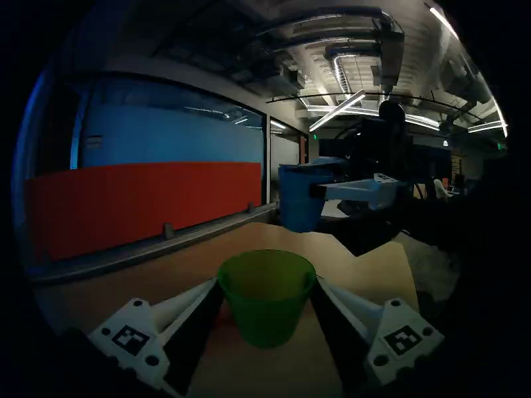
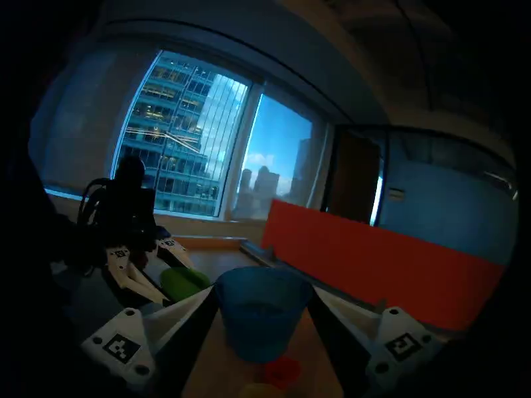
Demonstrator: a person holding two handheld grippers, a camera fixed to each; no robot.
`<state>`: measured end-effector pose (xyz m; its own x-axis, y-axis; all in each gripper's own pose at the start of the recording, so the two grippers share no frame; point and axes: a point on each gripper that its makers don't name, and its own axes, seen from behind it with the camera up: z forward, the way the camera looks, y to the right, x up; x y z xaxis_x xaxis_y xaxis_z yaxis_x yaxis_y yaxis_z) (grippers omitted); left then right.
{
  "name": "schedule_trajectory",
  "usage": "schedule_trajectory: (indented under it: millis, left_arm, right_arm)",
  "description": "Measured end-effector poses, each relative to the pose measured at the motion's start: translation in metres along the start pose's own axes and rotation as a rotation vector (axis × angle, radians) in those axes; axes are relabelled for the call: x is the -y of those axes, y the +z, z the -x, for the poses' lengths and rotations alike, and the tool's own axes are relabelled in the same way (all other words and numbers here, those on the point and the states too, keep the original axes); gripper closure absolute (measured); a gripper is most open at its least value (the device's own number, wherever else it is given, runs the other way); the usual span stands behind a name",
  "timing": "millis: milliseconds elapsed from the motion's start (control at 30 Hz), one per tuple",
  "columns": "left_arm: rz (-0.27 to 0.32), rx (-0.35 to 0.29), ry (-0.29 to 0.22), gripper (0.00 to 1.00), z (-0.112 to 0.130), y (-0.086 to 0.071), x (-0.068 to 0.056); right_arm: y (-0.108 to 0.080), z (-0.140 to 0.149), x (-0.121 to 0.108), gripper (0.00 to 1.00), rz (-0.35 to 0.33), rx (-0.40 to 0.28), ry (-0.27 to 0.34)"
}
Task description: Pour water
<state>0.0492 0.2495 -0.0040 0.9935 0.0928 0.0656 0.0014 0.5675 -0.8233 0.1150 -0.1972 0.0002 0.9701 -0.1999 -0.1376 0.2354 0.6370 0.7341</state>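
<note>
A green cup stands upright between the fingers of my left gripper, which is shut on its sides just above the wooden table. Farther off, a blue cup hangs upright in the air, held by my right gripper. In the right gripper view the blue cup holds water and my right gripper is shut on it. The green cup shows there to the lower left, tilted toward the camera, in my left gripper. The two cups are apart.
An orange-red panel under a glass partition runs along the table's far side. A small red thing and a yellow one lie on the table below the blue cup. Large windows stand behind the person's dark shape.
</note>
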Motion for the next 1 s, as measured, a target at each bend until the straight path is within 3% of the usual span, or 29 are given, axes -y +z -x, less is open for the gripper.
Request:
schedule_trajectory:
  millis: [1000]
  left_arm:
    - [0.023,-0.028,-0.004,0.13,-0.009,0.004,-0.016]
  right_arm:
    - [0.017,-0.057,-0.005,0.07,-0.008,-0.030,-0.284]
